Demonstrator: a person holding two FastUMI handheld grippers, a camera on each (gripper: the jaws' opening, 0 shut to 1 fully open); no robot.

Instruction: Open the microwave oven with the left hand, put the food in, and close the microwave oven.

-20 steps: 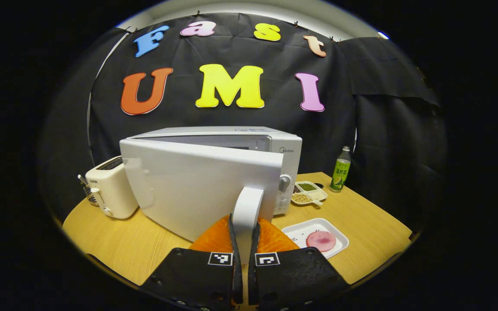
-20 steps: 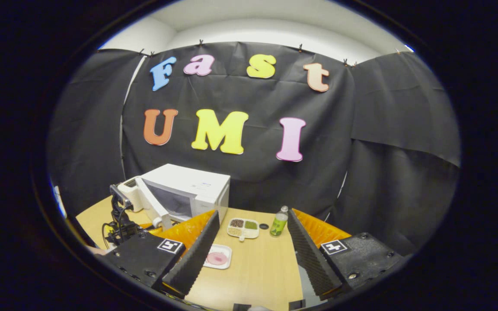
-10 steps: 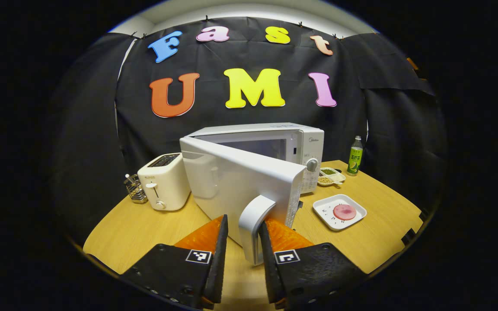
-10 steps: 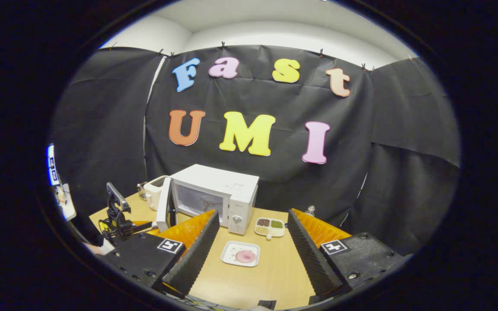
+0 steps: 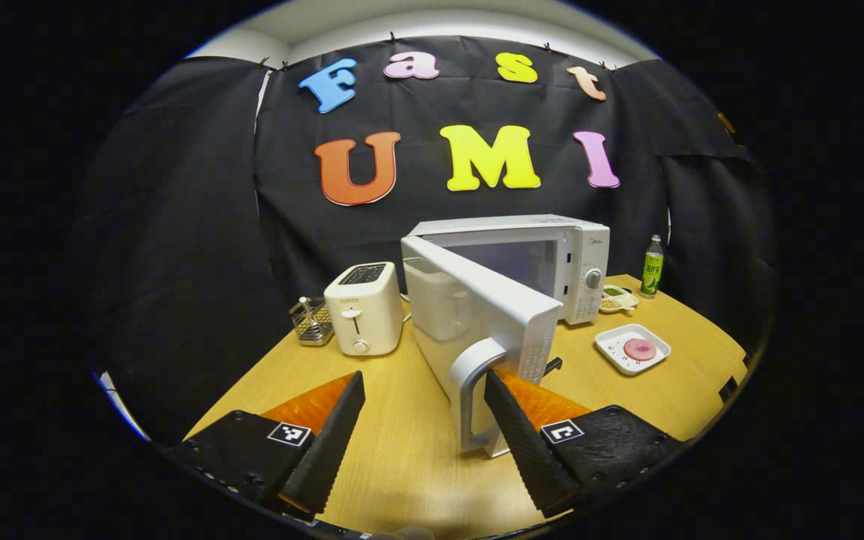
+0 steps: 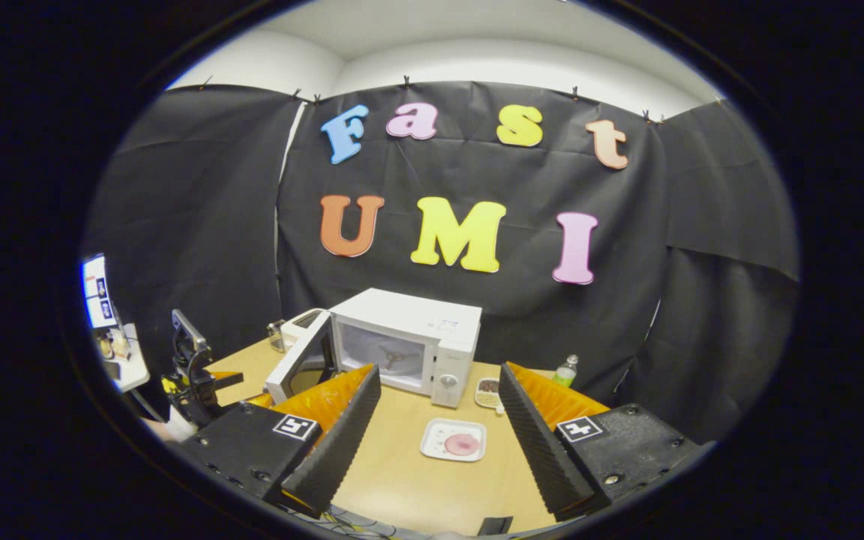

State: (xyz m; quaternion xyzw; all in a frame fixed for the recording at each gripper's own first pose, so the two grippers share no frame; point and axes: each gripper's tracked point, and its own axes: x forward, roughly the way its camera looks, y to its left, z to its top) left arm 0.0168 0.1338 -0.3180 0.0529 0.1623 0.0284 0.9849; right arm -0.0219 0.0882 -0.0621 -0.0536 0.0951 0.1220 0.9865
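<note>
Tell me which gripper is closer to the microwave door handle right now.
Left. The left gripper is open with the door handle standing between its fingers, near the right one. The right gripper hangs open farther back, facing the food plate.

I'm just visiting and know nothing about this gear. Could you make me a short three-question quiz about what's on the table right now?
1. True or false: the microwave door is open.
2. What lies on the white tray?
A. a pink round food item
B. a banana
C. a spoon
3. Fill in: the left gripper has its fingers ____, with the door handle standing between them.

Key:
1. True
2. A, the pink food
3. apart (open)
</note>
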